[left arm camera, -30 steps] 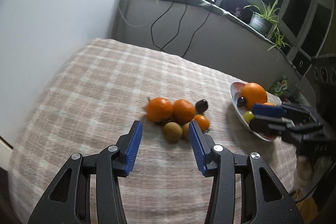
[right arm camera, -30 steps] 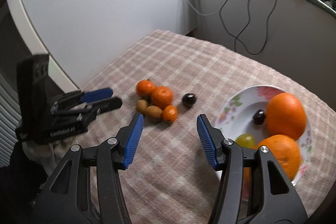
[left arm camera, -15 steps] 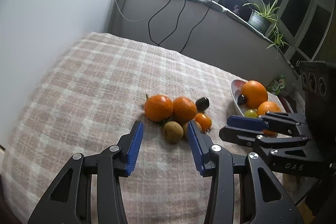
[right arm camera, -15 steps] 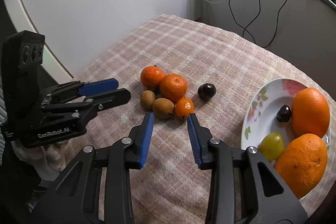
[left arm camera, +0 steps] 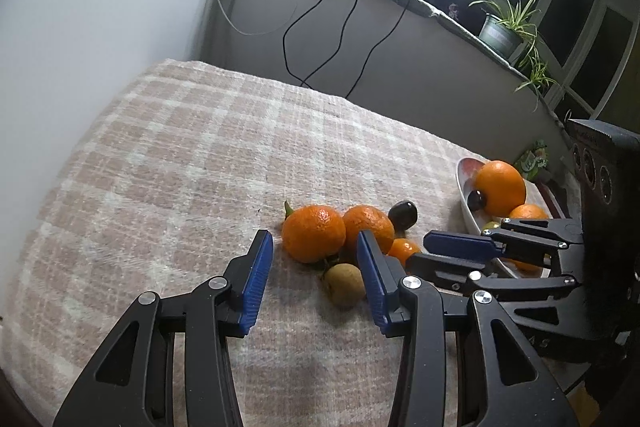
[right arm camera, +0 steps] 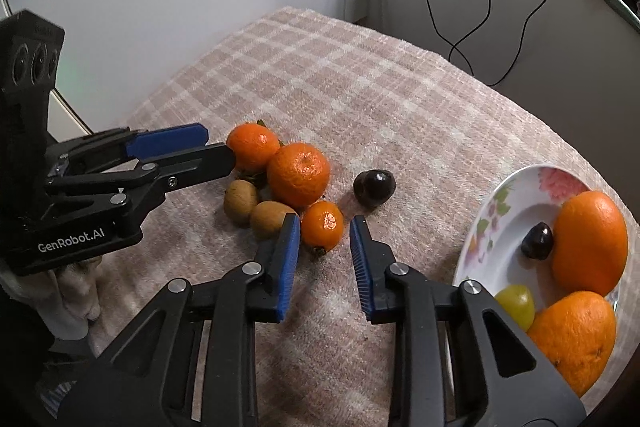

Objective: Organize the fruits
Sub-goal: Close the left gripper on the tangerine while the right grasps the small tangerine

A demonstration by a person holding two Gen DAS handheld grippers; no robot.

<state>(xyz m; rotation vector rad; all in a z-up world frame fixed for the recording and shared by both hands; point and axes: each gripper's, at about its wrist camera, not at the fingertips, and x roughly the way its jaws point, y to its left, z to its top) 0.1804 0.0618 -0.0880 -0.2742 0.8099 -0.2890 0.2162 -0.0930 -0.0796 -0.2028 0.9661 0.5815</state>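
Plate [right arm camera: 500,211] holds two oranges [right arm camera: 590,243], dark plum [right arm camera: 538,241], green grape [right arm camera: 516,303]. Left of plate: left claw [left arm camera: 314,241] open, empty; right claw [right arm camera: 324,223] narrowly parted, gripping nothing.

Pink-and-cream checked cloth [right arm camera: 360,87], bright orange mandarins [right arm camera: 298,173], brown kiwis [right arm camera: 272,217] left of blue pads [right arm camera: 289,251], dark plum [right arm camera: 374,187] beyond them, floral white plate [right arm camera: 516,195] right.

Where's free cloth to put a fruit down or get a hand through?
Free: the far half of the cloth, between the fruit pile and the wall; also the strip between the dark plum and the plate. Crowded: the pile itself, with the left gripper at its near-left side and the right gripper around the small mandarin. The plate's centre is partly bare.
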